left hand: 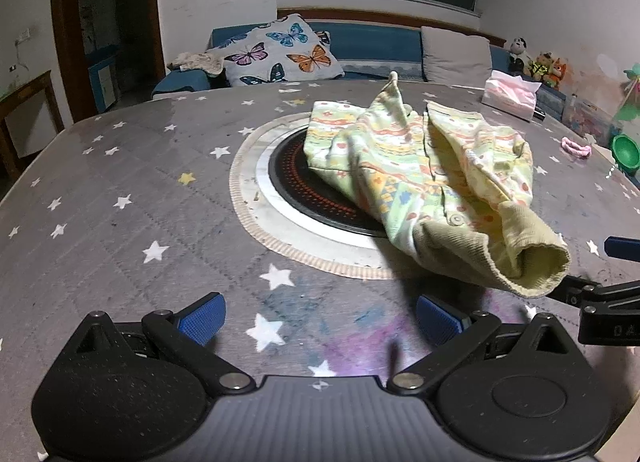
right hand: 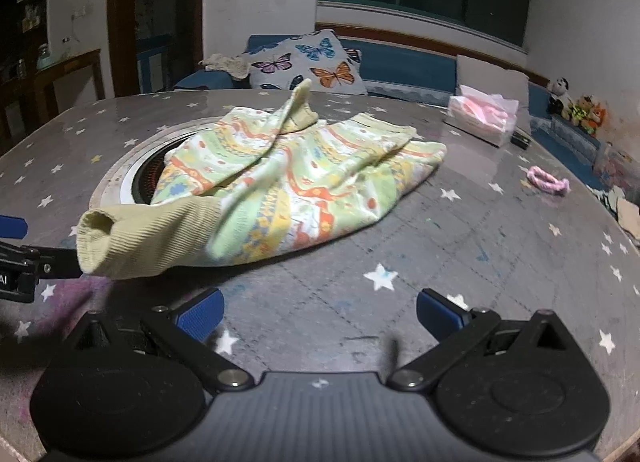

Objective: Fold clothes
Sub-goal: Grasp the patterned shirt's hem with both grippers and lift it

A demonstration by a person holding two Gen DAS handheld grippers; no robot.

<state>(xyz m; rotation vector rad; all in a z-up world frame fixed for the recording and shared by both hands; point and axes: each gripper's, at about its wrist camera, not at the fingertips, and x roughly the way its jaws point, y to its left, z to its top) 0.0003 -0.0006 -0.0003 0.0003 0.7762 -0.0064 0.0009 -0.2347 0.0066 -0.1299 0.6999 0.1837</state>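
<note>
A small patterned child's garment (left hand: pixel 424 170), pale green and yellow with ribbed olive cuffs, lies crumpled on the round table, partly over the black hob ring (left hand: pixel 296 182). It also shows in the right wrist view (right hand: pixel 288 186), with a ribbed cuff (right hand: pixel 144 238) sticking out toward the near left. My left gripper (left hand: pixel 320 320) is open and empty, just in front of the garment. My right gripper (right hand: pixel 318 316) is open and empty, near the garment's front edge. Part of the other gripper shows at each view's side edge (left hand: pixel 600 294).
The table has a grey star-print cover (left hand: pixel 120 222). A pink tissue pack (right hand: pixel 484 118), a pink hair tie (right hand: pixel 548 180) and a green bowl (left hand: pixel 626 152) sit on the right side. A blue sofa with a butterfly cushion (left hand: pixel 280 52) stands behind the table.
</note>
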